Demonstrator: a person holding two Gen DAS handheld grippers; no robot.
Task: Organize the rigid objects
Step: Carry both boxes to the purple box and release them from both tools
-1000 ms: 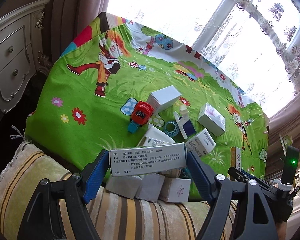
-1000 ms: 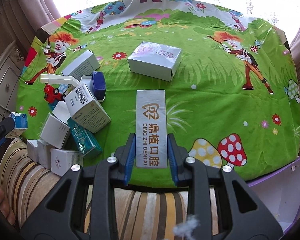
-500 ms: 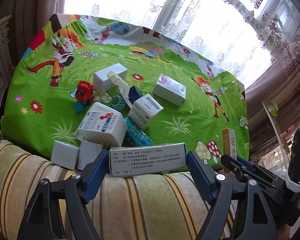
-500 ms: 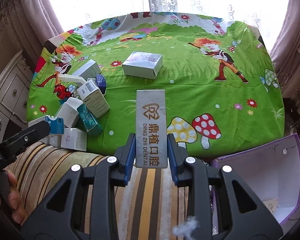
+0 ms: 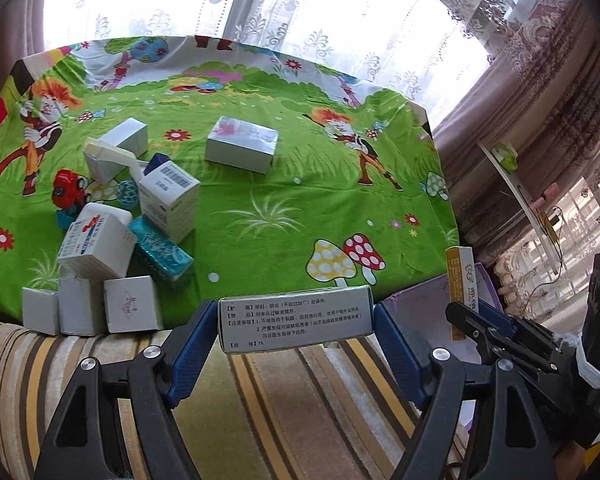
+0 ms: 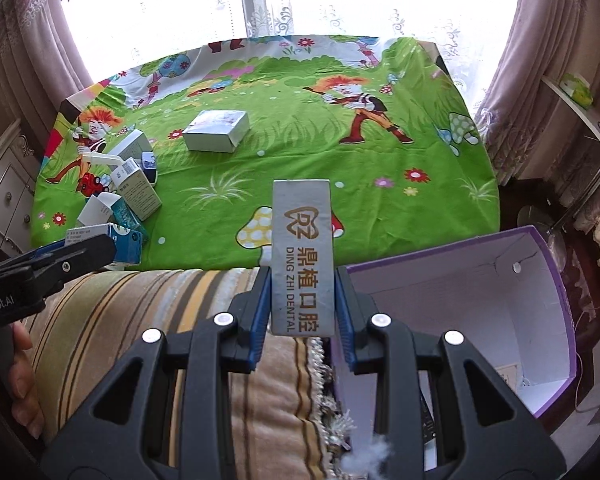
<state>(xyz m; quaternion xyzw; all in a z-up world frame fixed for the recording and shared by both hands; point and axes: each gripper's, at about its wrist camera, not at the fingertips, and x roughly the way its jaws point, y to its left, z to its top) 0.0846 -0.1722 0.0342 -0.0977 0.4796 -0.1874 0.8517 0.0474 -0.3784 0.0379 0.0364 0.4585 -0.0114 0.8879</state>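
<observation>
My left gripper (image 5: pixel 294 322) is shut on a white medicine box (image 5: pixel 294 320) with black print, held crosswise above the striped cushion (image 5: pixel 260 400). My right gripper (image 6: pixel 303 300) is shut on a grey dental box (image 6: pixel 303 256), held lengthwise at the left rim of an open purple box (image 6: pixel 500 300). The right gripper also shows in the left wrist view (image 5: pixel 466 320). Several small boxes (image 5: pixel 168 200) and a red toy car (image 5: pixel 68 190) lie piled at the left of the green cartoon tablecloth (image 5: pixel 280 216).
A white box (image 5: pixel 242 148) lies alone mid-table. Three small white boxes (image 5: pixel 88 310) stand at the table's near edge. Lace curtains and a window are behind. A white drawer unit (image 6: pixel 4 196) stands at the left.
Both grippers have pulled back and swung right, away from the table, each still holding its box. The purple box has come into fuller view under the right gripper.
</observation>
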